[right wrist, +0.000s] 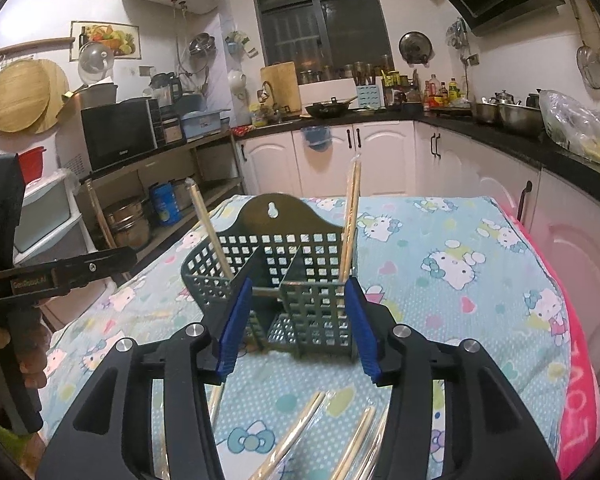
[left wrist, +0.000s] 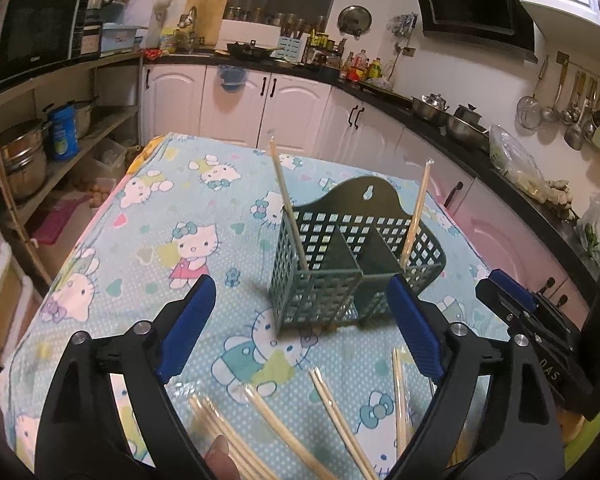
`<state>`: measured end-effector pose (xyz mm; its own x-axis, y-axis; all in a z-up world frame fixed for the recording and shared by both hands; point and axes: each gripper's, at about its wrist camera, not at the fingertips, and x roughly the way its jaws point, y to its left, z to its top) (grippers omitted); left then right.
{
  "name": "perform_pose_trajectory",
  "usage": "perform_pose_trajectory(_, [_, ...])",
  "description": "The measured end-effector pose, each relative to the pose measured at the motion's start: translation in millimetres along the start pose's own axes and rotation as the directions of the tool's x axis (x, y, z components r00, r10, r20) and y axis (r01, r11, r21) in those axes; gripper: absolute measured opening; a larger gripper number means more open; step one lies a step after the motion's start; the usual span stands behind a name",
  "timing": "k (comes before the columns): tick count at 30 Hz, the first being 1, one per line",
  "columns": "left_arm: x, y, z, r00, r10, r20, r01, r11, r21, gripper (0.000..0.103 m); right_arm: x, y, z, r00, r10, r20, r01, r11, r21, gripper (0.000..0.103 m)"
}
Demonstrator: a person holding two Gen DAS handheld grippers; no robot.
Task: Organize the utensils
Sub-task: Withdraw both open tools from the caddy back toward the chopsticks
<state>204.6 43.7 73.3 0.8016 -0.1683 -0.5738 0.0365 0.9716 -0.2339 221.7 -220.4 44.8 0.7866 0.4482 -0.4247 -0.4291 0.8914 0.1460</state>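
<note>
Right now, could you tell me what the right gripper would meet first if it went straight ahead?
Probably the green utensil basket: its front wall sits directly between the right gripper's open fingers, though depth is uncertain.

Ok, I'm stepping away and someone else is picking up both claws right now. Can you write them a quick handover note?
Left claw: open, empty.
Right claw: open, empty, pointed at the caddy.
Caddy: upright on the tablecloth, with three compartments.
Done: one wrapped chopstick pair leans in the left compartment, another in the right. Middle looks empty.
Left: several wrapped pairs lie loose on the cloth near the claws; pick them up and stand them in the caddy.
</note>
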Motion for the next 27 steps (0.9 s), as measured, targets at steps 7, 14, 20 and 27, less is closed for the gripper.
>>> perform_pose_trajectory(7, [-7.1,11.9,-14.3,1.0,0.021,-0.017,-0.022,0.999,-0.033,0.082,-4.8,6.9,-6.3,1.0,0.012,-0.015,-0.012,1.0,-0.014,0.046])
perform_pose_trajectory(14, [-13.0,29.0,-29.4,0.998,0.052,-0.041,-0.055,0.996,-0.064,0.082,-4.3,16.6,-13.2,0.999,0.027,-0.036,-0.027,0.999,-0.023,0.046])
perform_pose_trajectory(20, [-12.1,44.2,-45.3,0.994,0.074,-0.077,-0.08,0.994,-0.079,0.082,-0.6,25.3,-19.9,0.997,0.039,-0.071,-0.041,0.999,-0.032,0.046])
perform_pose_trajectory(27, [-7.9,58.5,-63.8,0.988,0.084,-0.127,-0.098,0.99,-0.104,0.076,8.1,27.5,-32.4,0.992,0.028,-0.126,-0.032,0.999,-0.034,0.046])
